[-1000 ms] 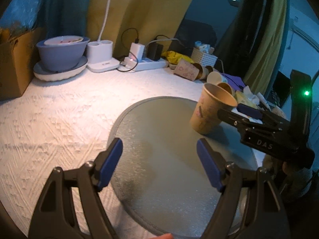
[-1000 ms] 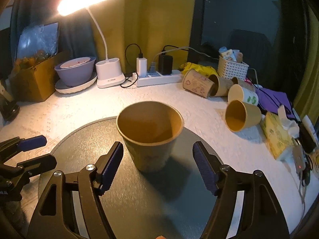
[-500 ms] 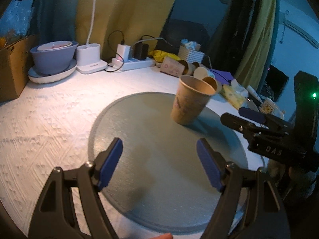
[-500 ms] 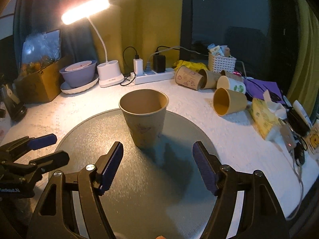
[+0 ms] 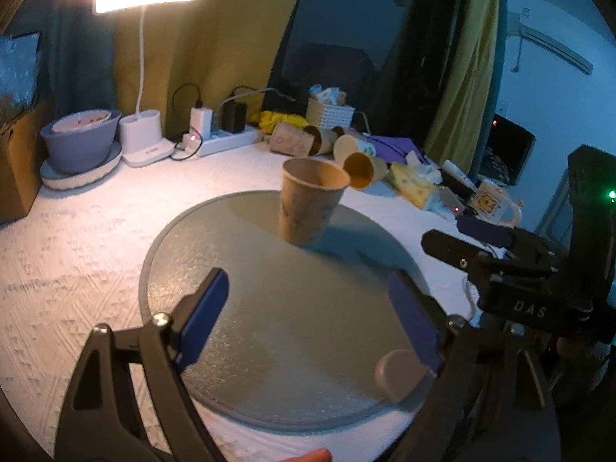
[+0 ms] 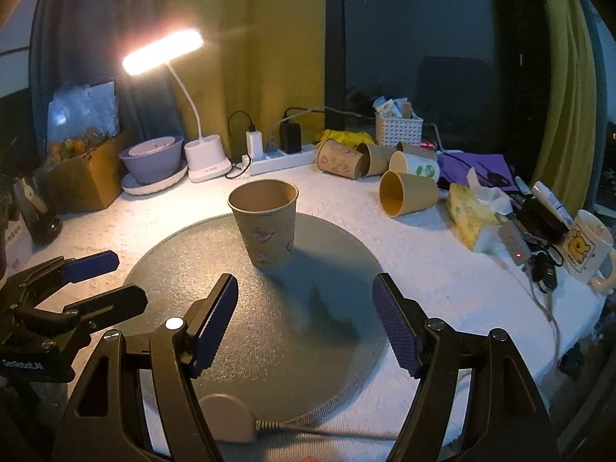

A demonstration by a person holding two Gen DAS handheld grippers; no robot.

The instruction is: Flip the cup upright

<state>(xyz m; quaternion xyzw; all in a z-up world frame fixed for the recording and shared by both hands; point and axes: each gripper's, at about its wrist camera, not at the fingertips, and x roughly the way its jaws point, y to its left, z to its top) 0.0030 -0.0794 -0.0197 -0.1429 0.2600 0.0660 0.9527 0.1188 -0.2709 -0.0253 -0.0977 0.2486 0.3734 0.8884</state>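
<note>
White textured tabletop (image 6: 404, 254), lit by a desk lamp (image 6: 163, 52), carrying a round grey mat (image 6: 269, 319); the mat serves as landmark for all entries below.

Item 1: paper cup (image 6: 265, 223), brown with small printed figures, standing upright with its mouth up, on the far half of the mat. Nothing touches it.

Item 2: my right gripper (image 6: 304, 315), over the near half of the mat, blue-padded fingers spread wide, nothing between them; the cup stands beyond the tips.

Item 3: my left gripper (image 5: 312, 323), over the mat's near left part, fingers likewise spread wide and empty. Each gripper shows at the edge of the other's view.

Item 4: small round puck with a cable (image 6: 227, 415), at the mat's near edge.

Item 5: several spare paper cups (image 6: 408, 194) lying on their sides, beyond the mat to the right.

Item 6: power strip with chargers (image 6: 277, 156), behind the mat at the wall.

Item 7: grey bowl on a plate (image 6: 152, 161), behind the mat to the left, beside the lamp base.

Item 8: tissue pack (image 6: 471, 215) and cartoon mug (image 6: 587, 246), right of the mat.
</note>
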